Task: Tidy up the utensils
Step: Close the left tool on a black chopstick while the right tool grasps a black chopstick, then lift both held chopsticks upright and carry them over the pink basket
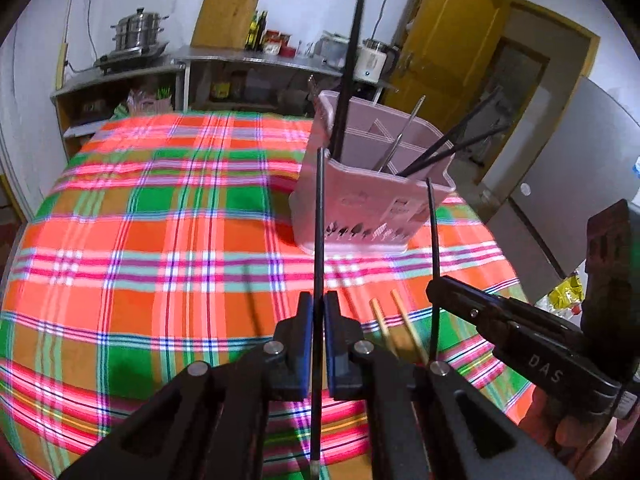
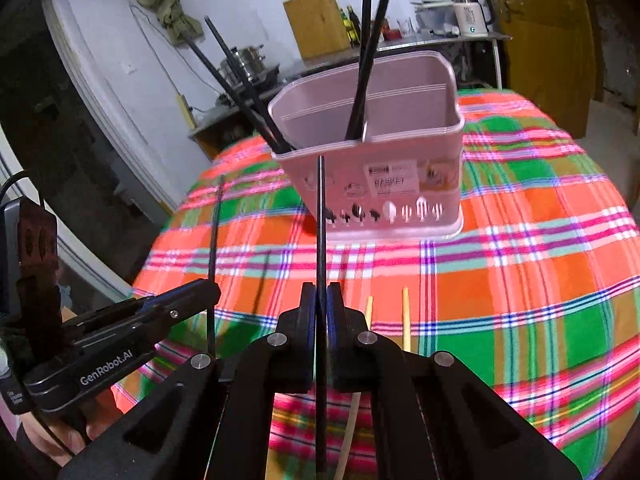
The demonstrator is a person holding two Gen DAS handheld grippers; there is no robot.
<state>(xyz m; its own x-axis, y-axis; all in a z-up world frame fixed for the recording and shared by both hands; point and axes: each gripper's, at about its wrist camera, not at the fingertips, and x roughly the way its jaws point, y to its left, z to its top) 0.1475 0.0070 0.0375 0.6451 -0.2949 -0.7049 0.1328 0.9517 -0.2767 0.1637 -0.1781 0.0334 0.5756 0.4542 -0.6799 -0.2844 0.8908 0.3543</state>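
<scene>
Pink basket label "BASKET" | left tongs "GenRobot.AI" | right tongs "DAS"

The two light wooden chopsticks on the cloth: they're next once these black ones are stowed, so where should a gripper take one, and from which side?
The wooden chopsticks lie flat on the tablecloth, nearly parallel with a gap between, near ends hidden under the grippers. Judging by that, come from above, fingers straddling one stick across its width, at the visible far part.
</scene>
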